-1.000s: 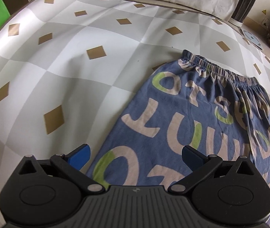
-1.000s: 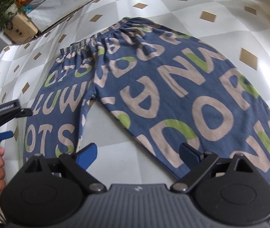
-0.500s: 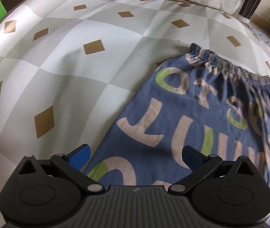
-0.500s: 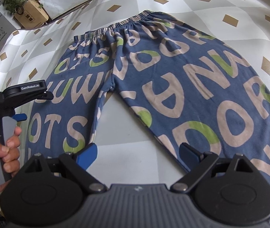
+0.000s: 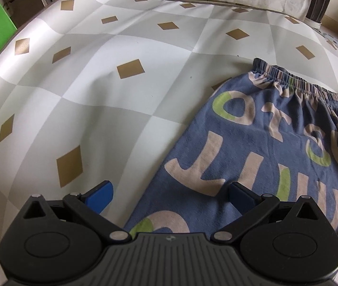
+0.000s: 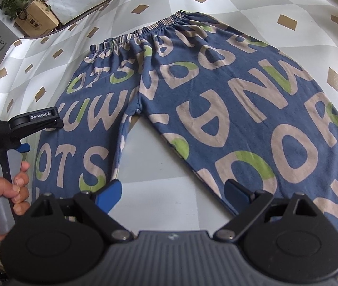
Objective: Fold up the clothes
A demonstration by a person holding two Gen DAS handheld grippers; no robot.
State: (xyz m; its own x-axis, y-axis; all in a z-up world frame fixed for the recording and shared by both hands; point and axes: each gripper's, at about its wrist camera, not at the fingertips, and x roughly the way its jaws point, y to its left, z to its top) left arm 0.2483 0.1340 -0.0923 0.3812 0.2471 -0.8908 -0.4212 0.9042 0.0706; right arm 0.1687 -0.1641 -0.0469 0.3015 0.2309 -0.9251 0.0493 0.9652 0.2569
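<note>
The left gripper [image 5: 171,194] hangs with its jaws apart and empty over the outer edge of one trouser leg, and the right gripper [image 6: 173,191] hangs likewise apart and empty over the bare gap between the two legs. The trousers [image 6: 211,100] lie flat and spread on the checked tablecloth [image 5: 92,90], waistband [image 6: 145,32] toward the far edge and legs splayed toward the near edge. No fold shows yet, so I judge the task barely begun, with every fold left to do, beginning probably with laying one leg over the other.
</note>
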